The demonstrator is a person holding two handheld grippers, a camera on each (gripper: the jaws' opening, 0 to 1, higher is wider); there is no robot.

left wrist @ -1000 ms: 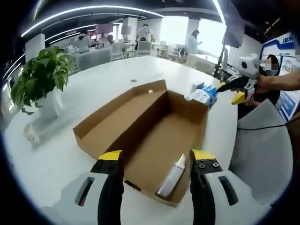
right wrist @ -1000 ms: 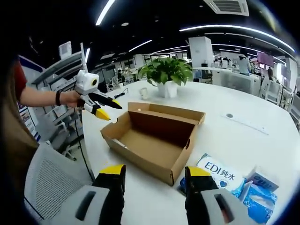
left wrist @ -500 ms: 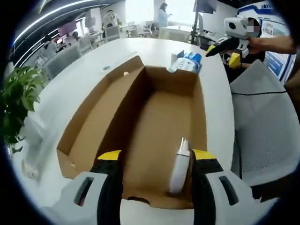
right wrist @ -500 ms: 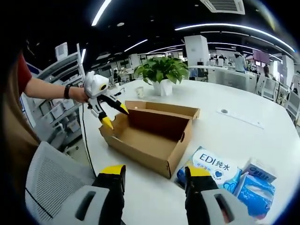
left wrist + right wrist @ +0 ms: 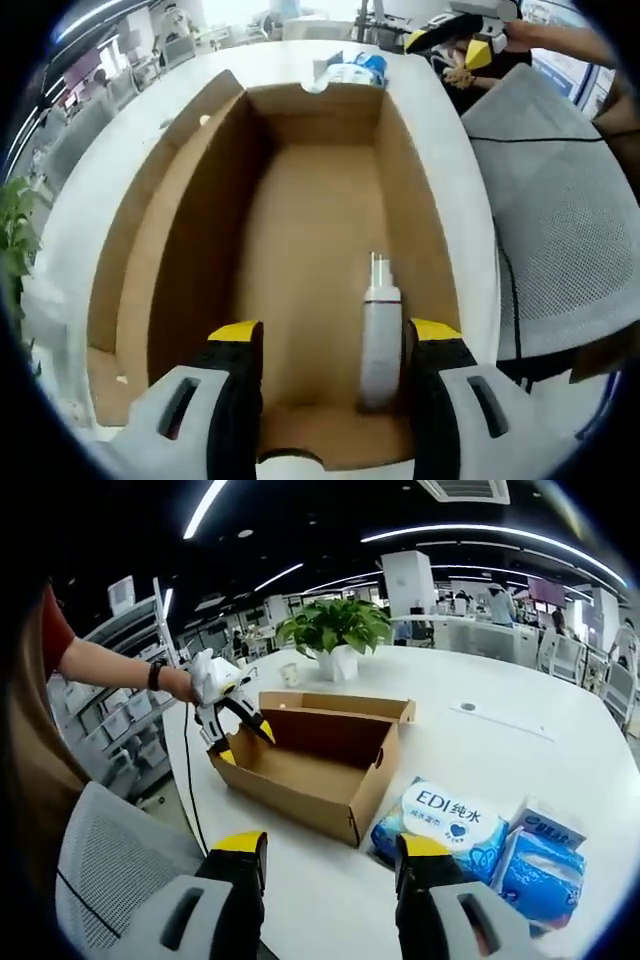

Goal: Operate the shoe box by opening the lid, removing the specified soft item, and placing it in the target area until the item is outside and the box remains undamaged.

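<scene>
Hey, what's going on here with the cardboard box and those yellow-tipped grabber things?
A person holds a two-jaw gripper in each hand at a white table. The left gripper is dipped into the open shoe box, jaws apart over a white bottle lying on the box floor. Nothing is grasped yet. The right gripper hangs back, open, near blue tissue packs beside the box. A potted plant stands beyond.
</scene>
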